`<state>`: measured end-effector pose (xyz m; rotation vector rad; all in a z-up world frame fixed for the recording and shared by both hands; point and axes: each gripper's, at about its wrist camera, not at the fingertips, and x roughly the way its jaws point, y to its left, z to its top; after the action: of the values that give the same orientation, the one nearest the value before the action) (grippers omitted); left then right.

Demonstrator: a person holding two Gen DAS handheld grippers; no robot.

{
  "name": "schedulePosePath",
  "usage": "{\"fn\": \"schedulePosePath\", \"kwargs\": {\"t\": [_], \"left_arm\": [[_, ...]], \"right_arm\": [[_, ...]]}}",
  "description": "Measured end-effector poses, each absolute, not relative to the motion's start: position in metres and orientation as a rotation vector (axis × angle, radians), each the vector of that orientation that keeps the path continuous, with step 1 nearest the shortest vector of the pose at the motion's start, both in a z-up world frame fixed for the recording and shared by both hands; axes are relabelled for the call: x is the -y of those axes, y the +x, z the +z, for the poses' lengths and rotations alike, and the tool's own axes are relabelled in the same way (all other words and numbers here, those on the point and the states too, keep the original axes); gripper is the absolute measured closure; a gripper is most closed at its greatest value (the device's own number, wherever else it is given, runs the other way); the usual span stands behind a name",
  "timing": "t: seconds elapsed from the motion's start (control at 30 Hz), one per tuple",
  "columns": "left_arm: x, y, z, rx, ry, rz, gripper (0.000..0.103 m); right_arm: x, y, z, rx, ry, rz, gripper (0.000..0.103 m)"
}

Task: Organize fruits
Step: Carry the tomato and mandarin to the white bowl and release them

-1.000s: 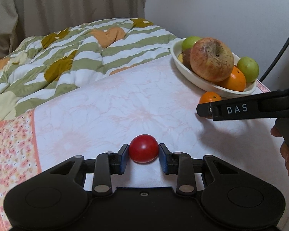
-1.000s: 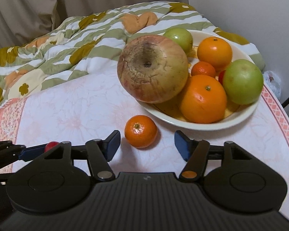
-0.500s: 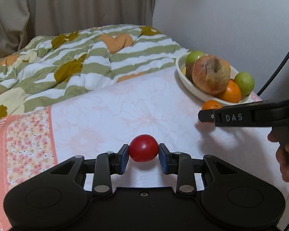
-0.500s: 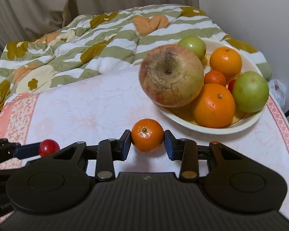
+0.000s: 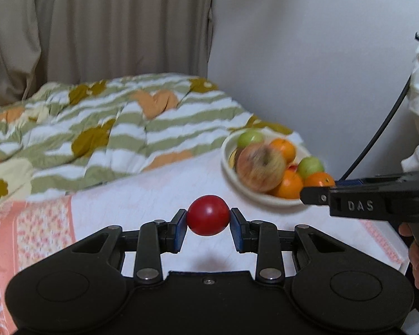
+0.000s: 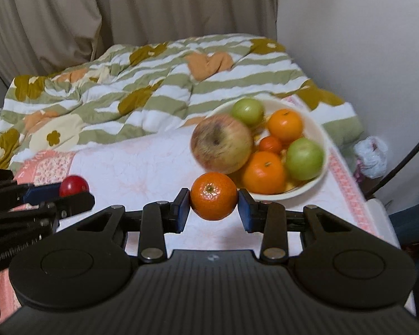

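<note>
Red tomato (image 5: 208, 215). Orange mandarin (image 6: 213, 196). Cream bowl (image 6: 317, 187): green, orange and one red-yellow mottled fruit. Surface (image 6: 142, 164): pale pink floral cloth, salmon border. Quilt (image 6: 159, 83): green-white stripes, ochre and peach flowers. Claws black, blue pads (image 6: 244, 209).

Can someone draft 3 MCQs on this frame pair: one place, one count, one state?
1. Where is the white bowl relative to the mandarin held in the right gripper?
A. behind it, to the right
B. under the quilt
C. left of the tomato

2. How many green fruits lie in the bowl?
A. none
B. two
C. four

3. What is the state of the left gripper?
A. open and empty
B. shut on the tomato
C. shut on an apple

Answers: 1 A, the bowl sits beyond the held mandarin, rightward. 2 B, two green fruits show. 3 B, both pads press the tomato's sides.
</note>
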<state>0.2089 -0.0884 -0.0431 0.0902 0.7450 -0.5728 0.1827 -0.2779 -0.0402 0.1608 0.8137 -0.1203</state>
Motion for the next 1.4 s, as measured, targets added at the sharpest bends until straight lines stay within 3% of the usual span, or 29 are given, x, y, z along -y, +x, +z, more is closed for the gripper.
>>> {"fn": "schedulePosePath", "kwargs": {"t": [0.7,1.4], "left_arm": [[0.221,0.217,-0.003,-0.635,0.054,-0.397,0.067],[0.309,0.299,-0.081,-0.821,0.222,-0.43,0.066]], "right_arm": [[0.42,0.211,-0.006,-0.729,0.077,0.063,0.051],[0.486,0.273,-0.065,-0.828,0.161,0.033,0.051]]}}
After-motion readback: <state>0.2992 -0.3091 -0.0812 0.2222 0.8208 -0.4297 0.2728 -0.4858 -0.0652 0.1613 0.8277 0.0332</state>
